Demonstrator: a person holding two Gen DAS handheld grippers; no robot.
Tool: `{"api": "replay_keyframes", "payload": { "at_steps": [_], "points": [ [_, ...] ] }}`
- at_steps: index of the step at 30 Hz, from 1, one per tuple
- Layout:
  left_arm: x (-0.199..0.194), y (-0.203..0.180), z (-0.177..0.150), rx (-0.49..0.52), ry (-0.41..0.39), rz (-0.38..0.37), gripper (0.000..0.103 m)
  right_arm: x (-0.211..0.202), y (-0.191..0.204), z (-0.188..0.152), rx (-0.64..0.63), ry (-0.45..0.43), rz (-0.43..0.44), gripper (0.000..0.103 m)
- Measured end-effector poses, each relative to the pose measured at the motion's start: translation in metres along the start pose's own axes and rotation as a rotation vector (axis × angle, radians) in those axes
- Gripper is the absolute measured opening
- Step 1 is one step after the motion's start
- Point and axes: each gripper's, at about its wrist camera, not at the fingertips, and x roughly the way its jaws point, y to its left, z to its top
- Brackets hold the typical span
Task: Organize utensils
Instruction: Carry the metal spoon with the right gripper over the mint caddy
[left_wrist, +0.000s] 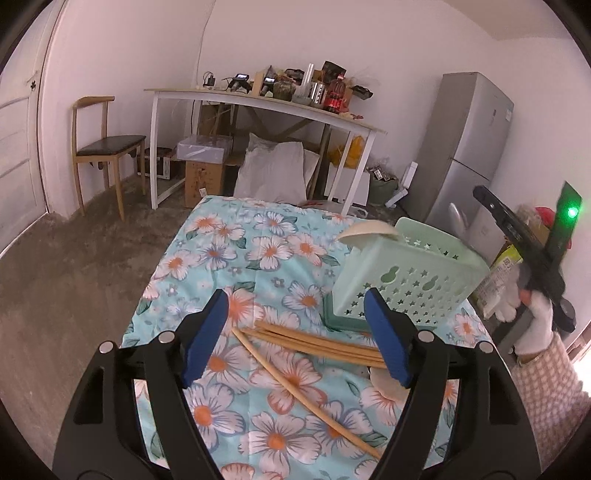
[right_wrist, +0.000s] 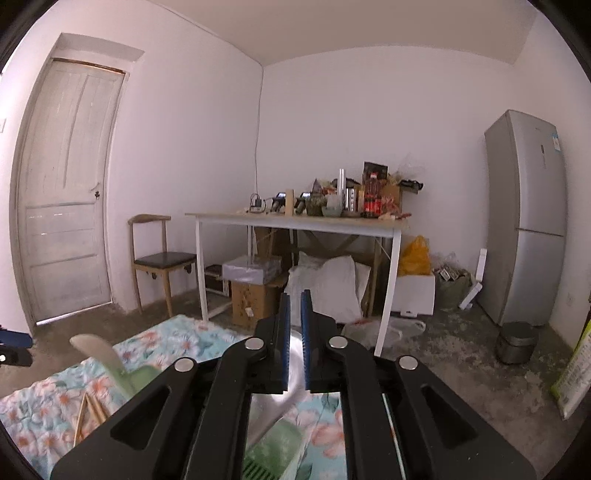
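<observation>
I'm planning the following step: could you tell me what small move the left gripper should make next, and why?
Probably lower the left gripper onto the chopsticks and close: its jaws stand open with nothing between them, the sticks lie loose on the floral cloth beside the green basket.

Pale wooden chopsticks (left_wrist: 325, 341) are seen lying loose on the floral cloth, several bunched side by side, one angled away from them. Just behind, a mint-green perforated basket (left_wrist: 402, 280) is seen tilted, and a cream spoon (left_wrist: 365, 232) is propped at its rim.

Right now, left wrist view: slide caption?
Open left gripper over chopsticks beside green basket on floral cloth.
</observation>
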Motion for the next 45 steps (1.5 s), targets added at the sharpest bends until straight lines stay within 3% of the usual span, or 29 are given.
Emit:
{"api": "replay_keyframes", "payload": {
  "at_steps": [1,5,11,16,21,32,40,45],
  "points": [
    [-0.001,0.000,-0.001,-0.005,-0.002,-0.004,0.072,-0.008,-0.003,0.000,0.015,-0.005,-0.002,0.044],
    [-0.002,-0.001,-0.004,-0.023,-0.007,-0.024,0.072,-0.032,-0.012,0.003,0.046,-0.022,0.001,0.045],
    [-0.008,-0.002,-0.007,-0.049,-0.014,-0.047,0.072,-0.034,-0.034,0.002,0.175,0.059,0.065,0.045],
    [-0.009,0.002,-0.011,-0.057,-0.009,-0.044,0.072,-0.012,-0.058,-0.020,0.357,0.231,0.196,0.045],
    [-0.004,0.006,-0.012,-0.084,-0.002,-0.054,0.072,0.010,-0.060,-0.033,0.398,0.364,0.244,0.045],
    [0.007,0.008,-0.016,-0.096,0.015,-0.058,0.072,0.019,-0.063,-0.016,0.309,0.443,0.292,0.045],
    [0.015,0.009,-0.019,-0.107,0.026,-0.066,0.072,0.009,-0.074,-0.027,0.411,0.450,0.289,0.045],
    [0.013,0.008,-0.019,-0.093,0.018,-0.064,0.072,-0.015,-0.084,-0.031,0.503,0.367,0.280,0.045]
  ]
}}
